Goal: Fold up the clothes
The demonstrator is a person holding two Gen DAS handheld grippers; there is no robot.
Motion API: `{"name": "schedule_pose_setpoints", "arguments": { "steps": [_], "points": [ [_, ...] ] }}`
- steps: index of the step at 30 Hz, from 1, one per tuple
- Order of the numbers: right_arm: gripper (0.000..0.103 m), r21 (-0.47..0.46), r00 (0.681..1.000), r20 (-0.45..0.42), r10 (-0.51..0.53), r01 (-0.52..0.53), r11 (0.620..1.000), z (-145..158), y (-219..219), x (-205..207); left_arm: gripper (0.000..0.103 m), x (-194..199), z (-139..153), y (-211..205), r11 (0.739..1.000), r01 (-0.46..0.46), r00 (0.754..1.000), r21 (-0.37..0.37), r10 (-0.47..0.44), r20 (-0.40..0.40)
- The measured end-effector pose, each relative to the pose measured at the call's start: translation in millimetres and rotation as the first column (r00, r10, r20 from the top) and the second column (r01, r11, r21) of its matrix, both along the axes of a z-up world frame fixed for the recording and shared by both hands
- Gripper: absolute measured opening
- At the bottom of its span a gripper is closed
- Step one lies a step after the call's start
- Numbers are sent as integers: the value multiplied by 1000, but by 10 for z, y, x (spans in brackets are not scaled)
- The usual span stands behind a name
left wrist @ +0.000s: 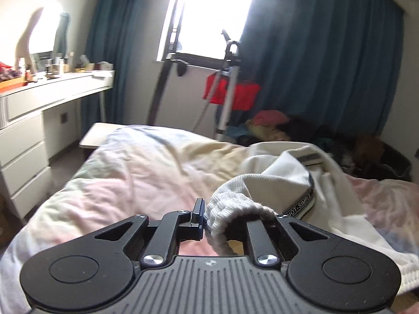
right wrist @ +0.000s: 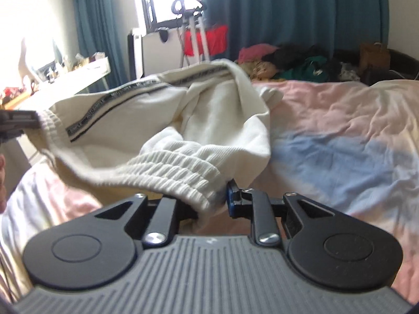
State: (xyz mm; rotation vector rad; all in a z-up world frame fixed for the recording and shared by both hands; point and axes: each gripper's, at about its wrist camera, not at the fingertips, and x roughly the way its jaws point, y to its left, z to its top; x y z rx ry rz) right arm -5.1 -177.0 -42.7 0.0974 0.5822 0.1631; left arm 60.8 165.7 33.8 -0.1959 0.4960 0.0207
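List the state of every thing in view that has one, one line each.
Left hand-held gripper: shut on the ribbed waistband.
Right hand-held gripper: shut on the ribbed waistband.
Cream trousers: unfolded, held up by the waistband, rest bunched on the bed.
Duvet: spread on the bed, wrinkled.
Curtains: partly drawn, window showing between them.
Dresser drawers: closed.

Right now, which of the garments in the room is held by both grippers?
The cream trousers with the lettered side stripe: both ribbed cuffs sit between fingers. The red garment hangs on the rack, the dark pile lies untouched.
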Motion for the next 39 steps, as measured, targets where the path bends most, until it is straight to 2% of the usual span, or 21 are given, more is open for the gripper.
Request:
{"name": "schedule_pose_setpoints", "arguments": {
  "steps": [4,9,11,12,13,15,17,19,21,26,29,31,34,36,37,39],
  "points": [
    [27,10,996,-78,43,-42,999,-174,142,-78,12,-64,-234,158,997,-62,992,-52,55,-117],
    [38,-5,979,-152,138,-140,990,-302,167,-162,13,-171,-555,152,996,-51,971,-69,34,-238],
    [56,33,969,-178,169,-166,986,-302,142,-185,14,-211,-616,183,993,-44,960,-114,11,-281],
    [61,72,964,-191,184,-174,982,-299,118,-192,18,-233,-637,204,990,-45,955,-133,4,-296],
    [72,111,958,-203,200,-181,977,-296,94,-199,21,-278,-633,222,988,-52,950,-146,4,-311],
    [78,163,954,-204,218,-186,969,-268,48,-224,41,-390,-606,268,982,-69,941,-174,7,-337],
    [78,207,953,-201,225,-183,961,-235,-3,-245,48,-533,-558,302,975,-96,940,-201,23,-340],
    [78,255,955,-207,211,-155,954,-211,-83,-236,50,-684,-492,320,968,-112,943,-224,33,-331],
    [78,325,959,-217,183,-106,940,-212,-201,-207,59,-822,-434,345,951,-116,954,-285,27,-298],
    [78,485,964,-259,61,75,871,-318,-582,-150,65,-876,-460,344,882,-91,972,-463,-22,-232],
    [81,517,954,-301,-1,164,840,-429,-737,-100,68,-720,-612,329,839,-114,966,-532,-32,-257],
    [81,537,945,-327,-5,190,822,-509,-764,-57,69,-589,-734,306,816,-138,959,-561,-31,-282],
    [81,563,935,-353,13,202,801,-611,-743,7,68,-428,-880,211,809,-133,949,-573,-63,-308],
    [81,573,932,-362,30,197,795,-662,-699,39,65,-375,-919,135,812,-102,950,-575,-92,-298],
    [81,575,930,-366,34,197,794,-679,-675,46,63,-366,-913,94,822,-90,952,-563,-95,-291],
    [81,575,928,-371,33,201,793,-707,-638,57,49,-363,-885,8,852,-73,956,-518,-88,-280]
  ]
}}
